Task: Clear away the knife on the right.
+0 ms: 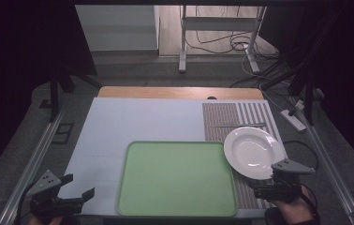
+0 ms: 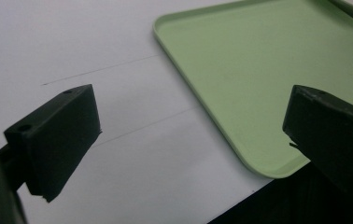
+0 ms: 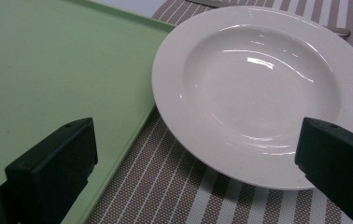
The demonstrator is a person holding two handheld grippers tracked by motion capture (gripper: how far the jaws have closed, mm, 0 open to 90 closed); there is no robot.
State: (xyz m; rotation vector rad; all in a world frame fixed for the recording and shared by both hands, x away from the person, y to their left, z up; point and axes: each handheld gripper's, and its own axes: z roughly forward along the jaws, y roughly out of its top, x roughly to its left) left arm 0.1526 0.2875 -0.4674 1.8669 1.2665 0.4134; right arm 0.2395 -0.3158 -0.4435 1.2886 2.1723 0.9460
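Note:
A white deep plate rests on a striped placemat at the table's right, its left rim reaching the edge of an empty green tray. My right gripper is open just short of the plate's near rim, holding nothing. My left gripper is open at the front left, over the white table surface beside the tray's near left corner, also holding nothing.
A slim metal utensil lies on the placemat behind the plate. A wooden strip runs along the table's far edge. Beyond it are a stand's legs and cables on the floor.

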